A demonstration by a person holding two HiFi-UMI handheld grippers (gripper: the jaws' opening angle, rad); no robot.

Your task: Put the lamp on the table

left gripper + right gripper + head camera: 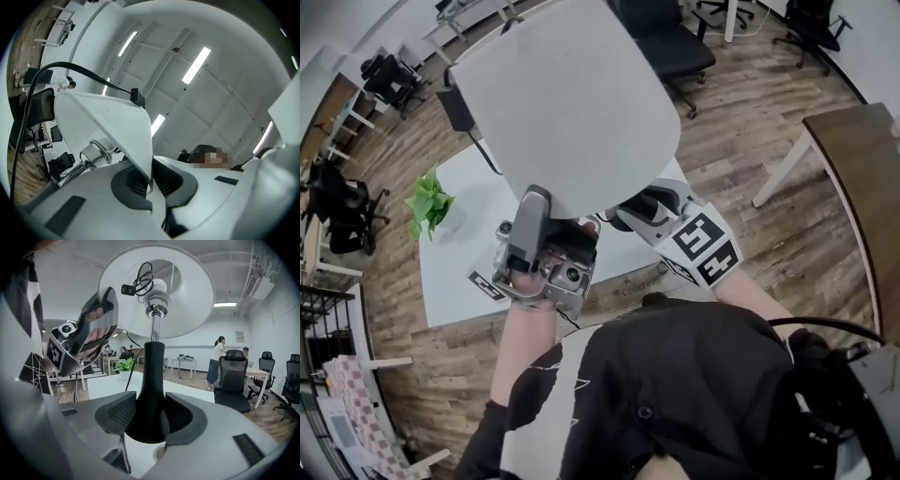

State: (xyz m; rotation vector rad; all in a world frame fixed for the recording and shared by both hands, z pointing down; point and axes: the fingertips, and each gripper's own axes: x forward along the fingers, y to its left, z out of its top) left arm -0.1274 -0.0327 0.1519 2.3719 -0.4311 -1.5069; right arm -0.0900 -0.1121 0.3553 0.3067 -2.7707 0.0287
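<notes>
Surveying the work surface first: a white rectangular table (459,272) stands on a wood-plank floor (741,122) in an open office. Black office chairs (670,37) are behind it, and a brown desk (858,178) is well apart at the right. The right gripper view shows more desks, another office chair (234,380) and a standing person (219,352) at the far wall. The left gripper view looks upward at a white ceiling with strip lights (197,63). One item occupies the table: a green potted plant (429,202) near its left edge. The lamp (152,315) is upright at the table's near side, in front of the person, held by both tools. Its wide white lampshade (572,103) fills the middle of the head view and hides most of the table's far and right parts. The left gripper (151,180) has its jaws together, pinching the thin lower rim of the lampshade. The right gripper (151,416) has its jaws wide, set on either side of the lamp's black flared stem (151,380), with both pads against it. Above that, a bright metal neck runs up into the lampshade. A black cord (84,70) runs over the lampshade's outer side, and part of it is coiled inside by the bulb socket. Whether the lamp's foot touches the table cannot be told, because the right gripper's body covers it. The plant is clear of the lamp, to its left.
</notes>
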